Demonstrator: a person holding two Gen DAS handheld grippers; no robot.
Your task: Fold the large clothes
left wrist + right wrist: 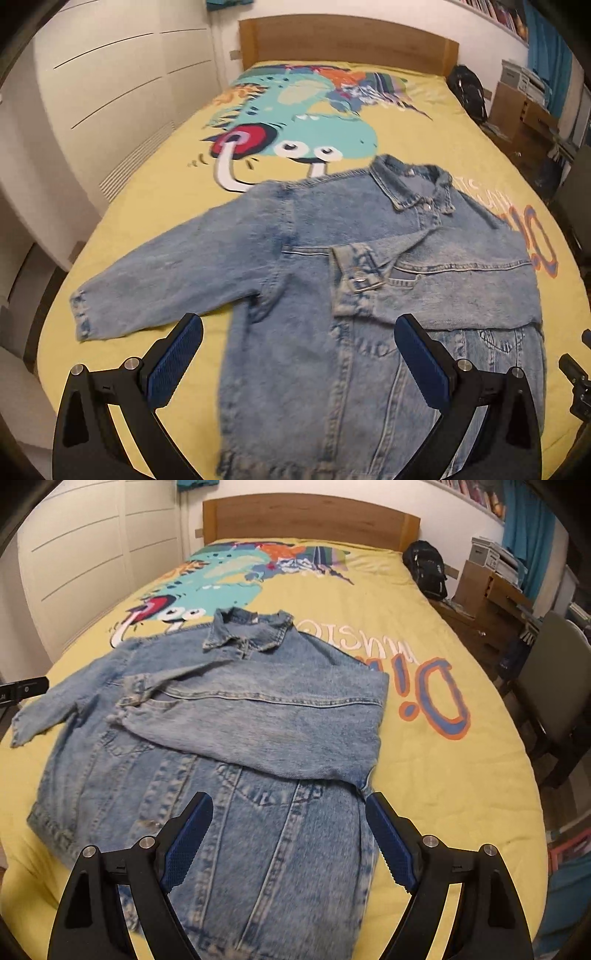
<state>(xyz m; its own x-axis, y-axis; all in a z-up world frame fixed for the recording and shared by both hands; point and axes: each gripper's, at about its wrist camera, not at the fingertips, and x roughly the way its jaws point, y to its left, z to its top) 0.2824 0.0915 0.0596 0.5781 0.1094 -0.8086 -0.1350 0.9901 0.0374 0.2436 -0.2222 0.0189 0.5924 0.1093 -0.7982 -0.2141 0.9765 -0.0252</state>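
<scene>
A light blue denim jacket [314, 266] lies front up on the yellow bed cover [155, 206], collar towards the headboard. Its right-side sleeve [443, 288] is folded across the chest; the other sleeve [155, 280] lies spread out to the left. My left gripper [299, 332] is open and empty, hovering above the jacket's lower left part. In the right wrist view the jacket [229, 716] shows with the folded sleeve [280, 731] across it. My right gripper [288, 812] is open and empty above the jacket's lower right hem area.
The bed has a wooden headboard [347, 40] and a cartoon print [295, 122]. White wardrobes [103, 74] stand on the left. A black backpack [424, 568], cardboard boxes [480, 587] and a chair [554, 686] stand on the right.
</scene>
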